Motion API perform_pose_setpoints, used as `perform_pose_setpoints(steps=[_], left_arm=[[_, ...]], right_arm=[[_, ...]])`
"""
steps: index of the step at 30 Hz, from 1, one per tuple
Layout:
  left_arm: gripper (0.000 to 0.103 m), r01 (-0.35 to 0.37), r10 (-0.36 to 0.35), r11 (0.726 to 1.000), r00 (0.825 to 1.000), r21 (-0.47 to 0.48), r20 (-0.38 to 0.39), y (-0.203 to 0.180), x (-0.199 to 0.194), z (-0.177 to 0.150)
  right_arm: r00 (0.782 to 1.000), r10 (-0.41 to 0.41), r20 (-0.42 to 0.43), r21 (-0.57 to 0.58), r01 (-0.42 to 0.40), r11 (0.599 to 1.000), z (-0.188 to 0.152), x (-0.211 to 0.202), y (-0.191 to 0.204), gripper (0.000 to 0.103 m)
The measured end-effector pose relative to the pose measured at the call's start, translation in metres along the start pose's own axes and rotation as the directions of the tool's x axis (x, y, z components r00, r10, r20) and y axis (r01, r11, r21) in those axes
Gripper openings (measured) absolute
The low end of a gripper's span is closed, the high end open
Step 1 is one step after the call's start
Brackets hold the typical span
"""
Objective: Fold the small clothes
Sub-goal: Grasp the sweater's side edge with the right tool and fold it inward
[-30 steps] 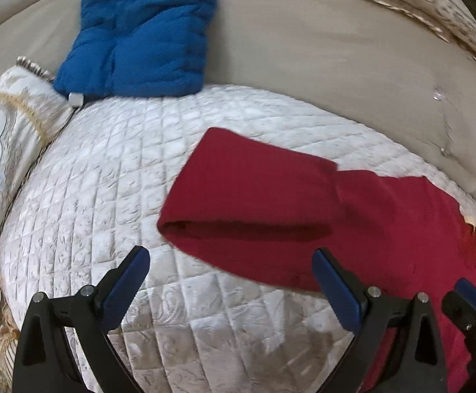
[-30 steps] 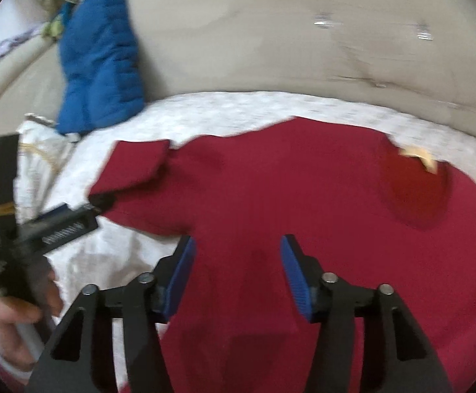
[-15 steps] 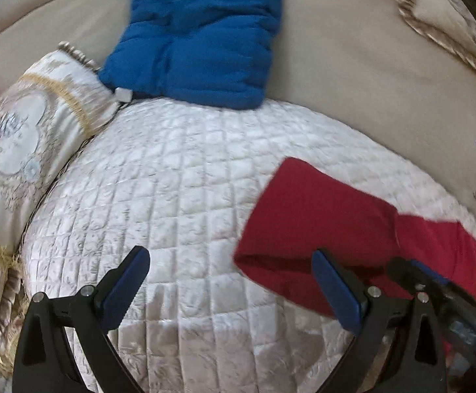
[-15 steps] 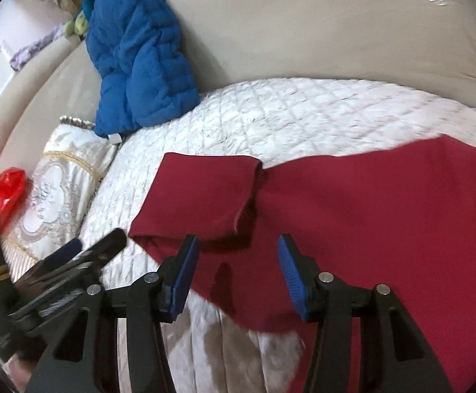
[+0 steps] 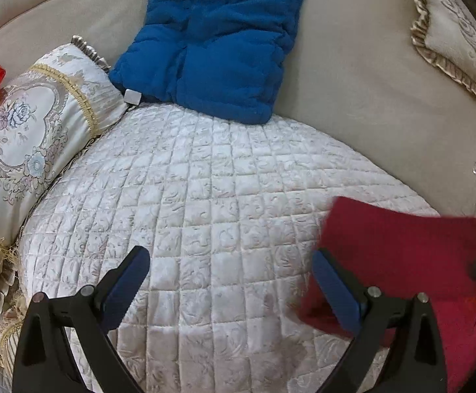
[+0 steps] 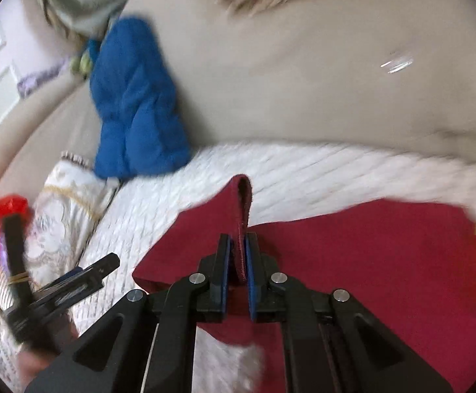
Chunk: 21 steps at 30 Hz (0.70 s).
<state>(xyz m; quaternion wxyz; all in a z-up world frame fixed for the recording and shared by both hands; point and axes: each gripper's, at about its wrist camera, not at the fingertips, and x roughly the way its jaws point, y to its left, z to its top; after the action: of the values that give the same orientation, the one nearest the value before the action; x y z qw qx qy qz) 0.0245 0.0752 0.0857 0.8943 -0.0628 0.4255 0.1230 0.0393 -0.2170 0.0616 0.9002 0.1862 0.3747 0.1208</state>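
Fold in hand: the left gripper [image 5: 231,286] stands spread over bare quilt [image 5: 205,180], the right gripper [image 6: 237,258] pinches the garment [image 6: 385,262].
The red cloth lies right of the idle left fingers; its raised edge runs forward from the right pads, so the right hand leads.

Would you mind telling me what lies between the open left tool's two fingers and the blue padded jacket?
Only bare quilted cover: the left wrist view shows nothing on it between the left tool and the blue padded jacket. The red garment lies off to the right.
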Motion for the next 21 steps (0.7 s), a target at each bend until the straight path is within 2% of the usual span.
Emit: perform_pose_setpoints(steps=[3,7,11,17,19,20,21], left_arm=[[0.101,0.026,-0.026,0.999,1.000,0.038,-0.004,-0.015,-0.003,-0.007],[0.101,0.069,-0.069,0.991,0.998,0.117,-0.003,-0.042,-0.011,-0.021],[0.101,0.087,-0.087,0.980,0.996,0.180,-0.009,-0.063,-0.015,-0.033],[0.101,0.099,-0.092,0.965,0.995,0.242,-0.039,-0.082,-0.009,-0.044],[0.101,0.102,-0.093,0.961,0.995,0.256,-0.044,-0.085,-0.009,-0.046],[0.101,0.101,-0.093,0.959,0.995,0.266,-0.045,-0.087,-0.009,-0.048],[0.101,0.104,-0.095,0.956,0.994,0.273,-0.048,-0.088,-0.009,-0.049]], right_arm=[[0.996,-0.077,0.055,0.031,0.075,0.997,-0.001,-0.053,-0.038,0.000],[0.975,-0.206,0.077,0.084,0.200,0.976,-0.013,-0.112,-0.091,0.000],[0.951,-0.304,0.049,0.152,0.294,0.944,-0.029,-0.140,-0.136,0.000],[0.894,-0.447,0.007,0.253,0.431,0.866,-0.055,-0.166,-0.189,0.000],[0.864,-0.503,-0.032,0.266,0.492,0.829,-0.062,-0.163,-0.203,0.000],[0.833,-0.551,-0.053,0.260,0.544,0.798,-0.066,-0.160,-0.207,0.000],[0.782,-0.618,-0.083,0.240,0.617,0.749,-0.067,-0.157,-0.210,0.000]])
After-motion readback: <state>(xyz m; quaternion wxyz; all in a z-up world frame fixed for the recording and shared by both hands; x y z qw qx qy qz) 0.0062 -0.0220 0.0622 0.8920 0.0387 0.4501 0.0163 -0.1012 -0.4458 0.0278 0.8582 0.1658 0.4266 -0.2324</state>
